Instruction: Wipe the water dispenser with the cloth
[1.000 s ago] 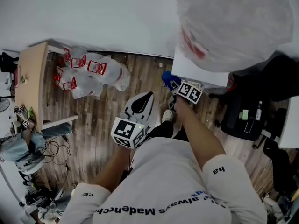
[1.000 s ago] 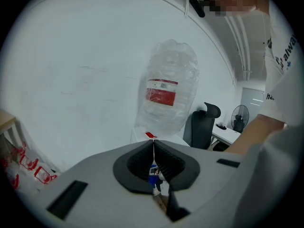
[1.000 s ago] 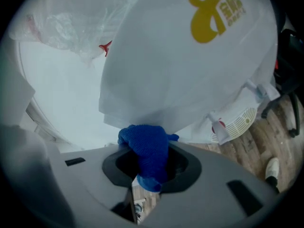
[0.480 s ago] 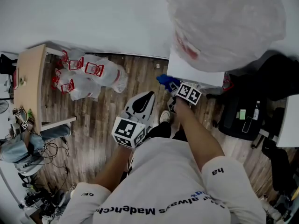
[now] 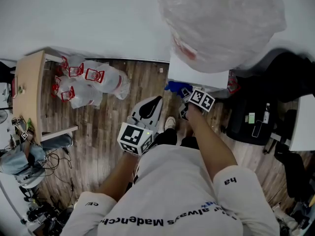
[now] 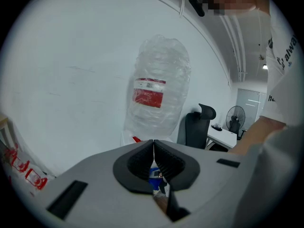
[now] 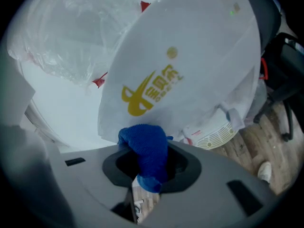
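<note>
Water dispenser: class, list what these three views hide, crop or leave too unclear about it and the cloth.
- Head view: the water dispenser has its front hidden under its bottle.
- Left gripper view: the left gripper covers the dispenser's body.
- Right gripper view: the cloth hides whether it touches the dispenser.

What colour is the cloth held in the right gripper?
Blue. The cloth shows best in the right gripper view.
</note>
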